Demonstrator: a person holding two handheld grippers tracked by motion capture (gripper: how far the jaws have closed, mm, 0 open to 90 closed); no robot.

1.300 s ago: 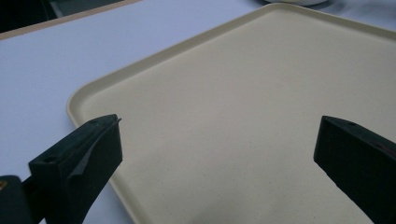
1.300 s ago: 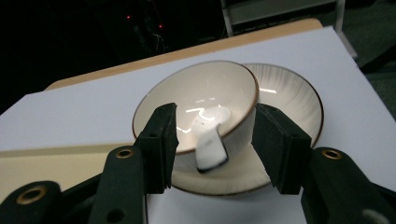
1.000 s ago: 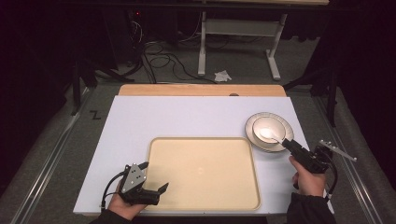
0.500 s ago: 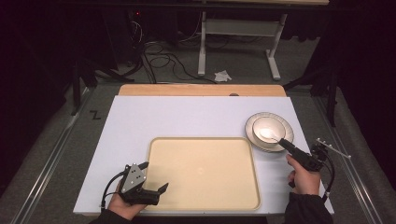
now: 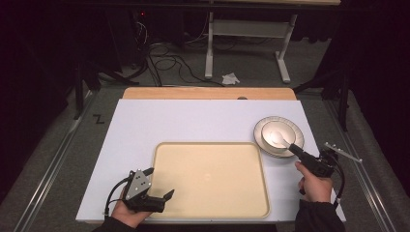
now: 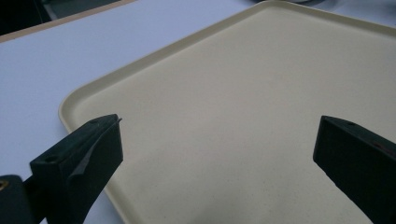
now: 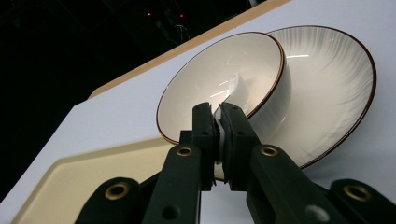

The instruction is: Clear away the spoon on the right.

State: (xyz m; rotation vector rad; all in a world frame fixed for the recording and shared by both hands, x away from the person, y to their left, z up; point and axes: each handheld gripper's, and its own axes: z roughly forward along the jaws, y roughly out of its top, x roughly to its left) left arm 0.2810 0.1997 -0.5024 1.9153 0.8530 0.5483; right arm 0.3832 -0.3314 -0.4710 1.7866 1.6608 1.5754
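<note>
— What have you got in your right gripper (image 7: 219, 122)?

— My jaws there are pinched nearly closed on something thin and white at the near rim of the bowl (image 7: 224, 79); it looks like a spoon handle running down into the bowl, though I can't tell for sure. I grip it low so I can lift it without tipping the bowl.

— And where is the bowl?

— It sits on the plate (image 5: 292, 135), at about two o'clock on the white counter (image 5: 193, 121), just beside the far right corner of the tray (image 5: 210, 181). In the high view my right gripper (image 5: 296, 151) comes at it from the near side, so my hand stays off the crockery.

— The left one?

— My left gripper (image 5: 159, 186) waits at seven o'clock, jaws spread wide and holding nothing, hovering over the tray's near left corner (image 6: 74, 100). I judge it's parked there to steady the tray if the tableware is brought across.
</note>
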